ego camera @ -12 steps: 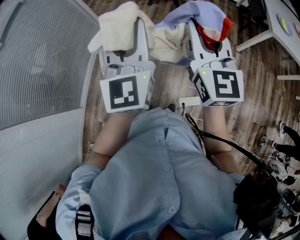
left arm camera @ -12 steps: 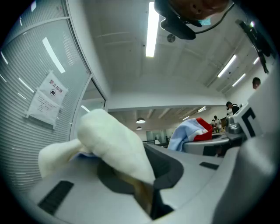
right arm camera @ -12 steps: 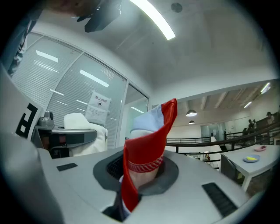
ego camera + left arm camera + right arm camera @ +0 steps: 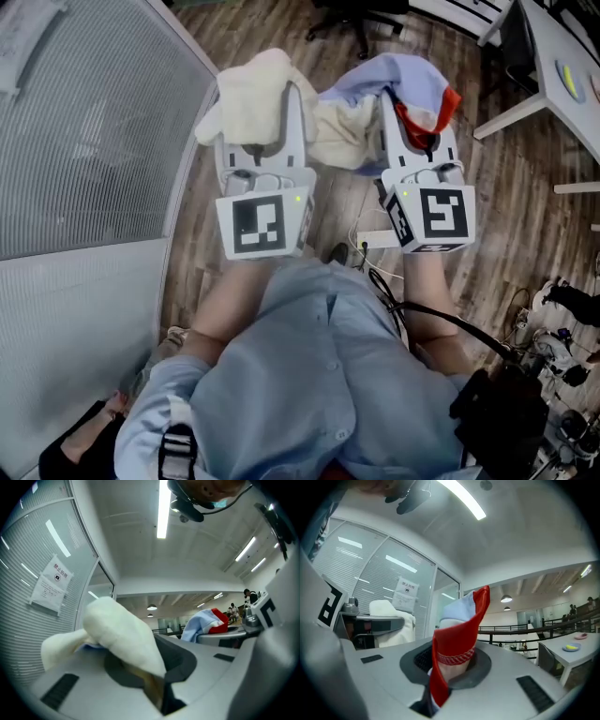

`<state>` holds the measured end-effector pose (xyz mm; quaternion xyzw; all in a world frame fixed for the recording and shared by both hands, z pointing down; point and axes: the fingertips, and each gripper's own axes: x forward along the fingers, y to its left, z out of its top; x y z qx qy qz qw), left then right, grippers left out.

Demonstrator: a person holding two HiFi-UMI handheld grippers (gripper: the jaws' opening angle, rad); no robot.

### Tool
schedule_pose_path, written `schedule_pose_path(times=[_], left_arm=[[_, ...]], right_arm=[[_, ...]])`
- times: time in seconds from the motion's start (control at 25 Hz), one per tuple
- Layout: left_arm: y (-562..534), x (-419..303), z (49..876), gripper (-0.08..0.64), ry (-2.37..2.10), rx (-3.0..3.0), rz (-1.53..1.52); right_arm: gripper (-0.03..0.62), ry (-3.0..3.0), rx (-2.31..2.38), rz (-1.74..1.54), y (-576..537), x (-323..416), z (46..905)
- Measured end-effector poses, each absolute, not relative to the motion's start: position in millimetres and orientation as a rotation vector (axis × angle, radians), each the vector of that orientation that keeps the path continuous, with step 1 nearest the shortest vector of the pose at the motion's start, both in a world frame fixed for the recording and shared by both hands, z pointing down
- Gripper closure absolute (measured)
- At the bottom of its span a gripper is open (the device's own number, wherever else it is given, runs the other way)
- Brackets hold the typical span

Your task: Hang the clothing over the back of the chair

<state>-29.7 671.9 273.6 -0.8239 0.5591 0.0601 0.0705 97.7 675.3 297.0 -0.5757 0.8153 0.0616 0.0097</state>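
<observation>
Gripping the clothing [image 4: 339,131] in front of us above the wooden floor [image 4: 511,220], we have our left gripper [image 4: 157,691] clamped on its cream part and our right gripper [image 4: 436,693] on its red edge

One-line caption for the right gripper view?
The right gripper pinches red-and-blue clothing in front of a glass wall.

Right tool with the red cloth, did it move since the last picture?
No, hardly. The right tool, gripping the clothing, sits just as far above the white power strip on the floor; the whole view slid down together.
</observation>
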Motion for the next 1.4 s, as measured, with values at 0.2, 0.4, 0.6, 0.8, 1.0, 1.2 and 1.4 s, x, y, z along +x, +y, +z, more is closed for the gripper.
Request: schedule_pose_path(times=[0.2, 0.4, 0.6, 0.8, 1.0, 1.2, 1.4], left_arm=[[633, -35, 275, 0.503, 1.700, -2.502, 0.128], [568, -45, 270, 0.503, 1.674, -2.522, 0.123], [476, -38, 248, 0.503, 1.650, -2.547, 0.115], [409, -61, 233, 0.503, 1.624, -2.559, 0.159], [366, -71, 222, 0.503, 1.597, -2.551, 0.183], [340, -83, 236, 0.503, 1.593, -2.529, 0.155], [310, -74, 238, 0.503, 1.619, -2.532, 0.138]], right_arm=[[0.541, 2.537, -1.763, 0.090, 641, 96, 294], [0.541, 2.524, -1.778, 0.087, 578, 86, 287], [0.541, 2.509, -1.794, 0.070, 486, 95, 270], [0.541, 2.500, -1.812, 0.087, 418, 73, 256], [0.541, 2.482, -1.823, 0.114, 374, 64, 247], [0.541, 2.496, -1.833, 0.105, 350, 57, 254], [0.541, 2.503, -1.840, 0.098, 323, 67, 255]])
